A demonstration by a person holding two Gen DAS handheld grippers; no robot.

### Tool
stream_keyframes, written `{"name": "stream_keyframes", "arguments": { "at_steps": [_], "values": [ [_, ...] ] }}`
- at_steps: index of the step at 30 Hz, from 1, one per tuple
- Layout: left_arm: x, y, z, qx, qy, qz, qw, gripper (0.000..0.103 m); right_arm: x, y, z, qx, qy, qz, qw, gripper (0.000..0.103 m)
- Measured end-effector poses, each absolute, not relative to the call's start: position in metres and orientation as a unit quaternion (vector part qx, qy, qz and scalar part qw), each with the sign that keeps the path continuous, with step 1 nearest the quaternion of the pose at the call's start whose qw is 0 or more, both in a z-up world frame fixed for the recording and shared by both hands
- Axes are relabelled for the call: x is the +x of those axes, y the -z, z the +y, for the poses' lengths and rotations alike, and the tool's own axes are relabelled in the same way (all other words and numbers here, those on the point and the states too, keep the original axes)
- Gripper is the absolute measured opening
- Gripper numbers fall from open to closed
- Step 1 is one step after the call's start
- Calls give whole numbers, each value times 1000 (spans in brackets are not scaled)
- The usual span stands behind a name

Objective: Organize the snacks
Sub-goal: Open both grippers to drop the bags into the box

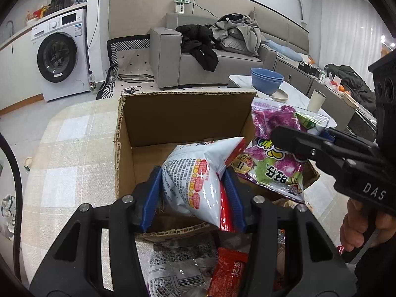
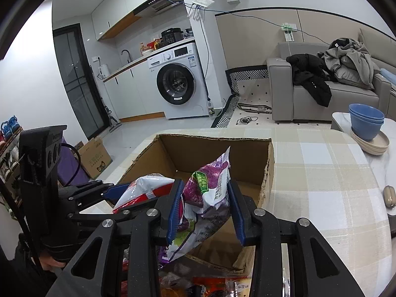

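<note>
1. Tablecloth (image 1: 61, 148): woven fabric in a beige and white check, lying flat over the table and carrying the box.
2. Cardboard box (image 1: 183, 113): brown corrugated board, rectangular, open at the top with ragged torn rims, sitting on the cloth; its inside is showing bare board.
3. Left gripper (image 1: 193, 198): black frame with ribbed blue pads, pinching the white snack bag from both sides. It is hanging over the near rim of the box.
4. White snack bag (image 1: 198, 173): glossy plastic pillow pack, white with dense printed text, orange-red labels and a red edge. Its long axis is running from the pads up and away, with the sealed end pointing right toward the box's far wall. It is sitting above the box opening, not resting on the floor of the box.
5. Right gripper (image 2: 204, 208): same black build and blue pads, clamping the purple snack bag by its crumpled middle, just right of the other gripper.
6. Purple snack bag (image 2: 210, 185): crinkled shiny film, purple with green and white panels. Its long axis is standing nearly upright, crimped top edge pointing up and slightly right. It is hanging over the box's near right corner.
7. Loose snack packets (image 1: 178, 267): clear, silver and red wrappers lying heaped in front of the box.
8. Blue bowls (image 2: 366, 121): smooth, round, nested, standing on a stack of cream plates (image 2: 373, 146) on a white table beyond the cloth's right edge.
</note>
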State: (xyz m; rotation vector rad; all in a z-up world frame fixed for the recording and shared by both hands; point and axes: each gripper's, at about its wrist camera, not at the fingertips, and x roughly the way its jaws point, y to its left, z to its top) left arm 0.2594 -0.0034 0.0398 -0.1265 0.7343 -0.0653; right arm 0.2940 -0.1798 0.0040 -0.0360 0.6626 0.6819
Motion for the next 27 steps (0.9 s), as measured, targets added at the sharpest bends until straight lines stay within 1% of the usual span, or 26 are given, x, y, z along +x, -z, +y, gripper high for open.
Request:
{"name": "stream_keyframes", "arguments": {
  "at_steps": [7, 9, 10, 11, 12, 14, 15, 17, 19, 20, 21, 22, 23, 27],
  "values": [
    [261, -37, -4, -61, 36, 366, 928, 47, 300, -1, -182, -19, -331, 326, 885, 37],
    [261, -37, -4, -59, 32, 367, 928, 51, 298, -1, -184, -21, -334, 322, 885, 40],
    [259, -38, -4, -59, 28, 366, 928, 57, 296, -2, -185, -22, -334, 319, 887, 49],
    [259, -39, -3, -60, 24, 362, 930, 62, 294, -2, -188, -23, -331, 314, 889, 53],
    [259, -41, -1, -63, 27, 360, 930, 63, 292, -4, -190, -22, -329, 308, 893, 54],
    [256, -43, 0, -70, 36, 363, 929, 79, 289, -6, -194, -23, -331, 305, 893, 56],
    [254, -45, -1, -70, 39, 362, 929, 81, 288, -7, -196, -24, -329, 304, 894, 59],
    [247, -49, -3, -56, 23, 358, 932, 87, 285, -9, -204, -23, -328, 300, 896, 80],
    [241, -52, -4, -47, 14, 355, 934, 90, 282, -11, -212, -19, -328, 296, 897, 89],
    [237, -53, -4, -51, 19, 354, 934, 96, 280, -11, -216, -18, -326, 295, 898, 94],
    [233, -55, -2, -56, 19, 353, 934, 102, 279, -12, -220, -18, -323, 296, 899, 97],
    [228, -57, -1, -60, 14, 347, 936, 102, 277, -12, -225, -16, -319, 295, 900, 101],
    [222, -59, 0, -62, 11, 344, 937, 102, 274, -12, -229, -14, -316, 295, 902, 102],
    [205, -64, 5, -72, 4, 340, 938, 102, 268, -10, -244, -16, -303, 304, 903, 102]
  ]
}}
